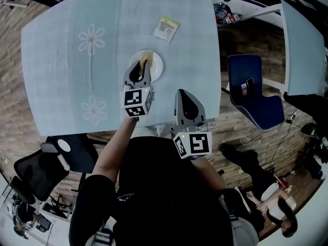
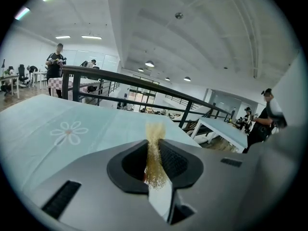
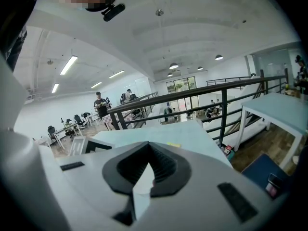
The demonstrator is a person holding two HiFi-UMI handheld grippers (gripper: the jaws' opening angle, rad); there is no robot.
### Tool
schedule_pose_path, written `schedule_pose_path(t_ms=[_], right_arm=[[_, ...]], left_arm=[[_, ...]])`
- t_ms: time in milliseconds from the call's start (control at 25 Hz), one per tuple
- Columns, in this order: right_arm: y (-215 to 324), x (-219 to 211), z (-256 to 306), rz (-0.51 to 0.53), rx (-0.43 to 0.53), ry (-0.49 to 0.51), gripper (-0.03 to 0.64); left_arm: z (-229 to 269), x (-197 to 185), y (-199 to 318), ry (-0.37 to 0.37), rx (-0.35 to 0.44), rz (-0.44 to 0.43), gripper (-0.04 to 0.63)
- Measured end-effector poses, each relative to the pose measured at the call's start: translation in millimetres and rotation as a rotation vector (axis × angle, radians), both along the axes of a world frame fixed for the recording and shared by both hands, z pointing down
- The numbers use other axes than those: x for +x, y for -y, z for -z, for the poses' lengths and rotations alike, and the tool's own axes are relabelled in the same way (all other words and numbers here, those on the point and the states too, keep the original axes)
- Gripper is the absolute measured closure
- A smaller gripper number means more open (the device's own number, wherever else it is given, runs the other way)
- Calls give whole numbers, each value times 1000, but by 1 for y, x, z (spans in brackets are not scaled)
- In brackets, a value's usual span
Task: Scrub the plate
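Observation:
In the head view a white plate (image 1: 157,68) lies on the pale blue tablecloth (image 1: 61,76) near the table's front edge. My left gripper (image 1: 143,63) hovers over the plate's left half, shut on a thin golden-brown scrub pad (image 1: 145,60). The left gripper view shows that pad (image 2: 154,154) pinched upright between the jaws of the left gripper (image 2: 153,141), with the plate hidden beneath. My right gripper (image 1: 180,92) is held over the table's front edge, right of the plate and apart from it. Its jaws (image 3: 148,145) are shut with nothing between them.
A yellow-and-white packet (image 1: 166,28) lies on the cloth beyond the plate. Right of the table stands a blue chair (image 1: 254,99), with a second table (image 1: 303,45) past it. A black chair (image 1: 51,160) is at the lower left. A black railing (image 2: 144,85) runs behind the table.

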State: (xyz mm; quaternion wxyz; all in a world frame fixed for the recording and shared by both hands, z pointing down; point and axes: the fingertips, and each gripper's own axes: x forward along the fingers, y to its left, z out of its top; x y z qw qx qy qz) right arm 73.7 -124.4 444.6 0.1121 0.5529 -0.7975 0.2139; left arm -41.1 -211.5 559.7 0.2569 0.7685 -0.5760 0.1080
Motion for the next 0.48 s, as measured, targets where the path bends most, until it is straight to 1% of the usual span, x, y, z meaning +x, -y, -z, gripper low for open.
schedule_pose_path(t_ms=[480], right_arm=[[10,3,-9,-13,-31,-6,608]], left_arm=[[-58,11,23,22,-125,-23,528]])
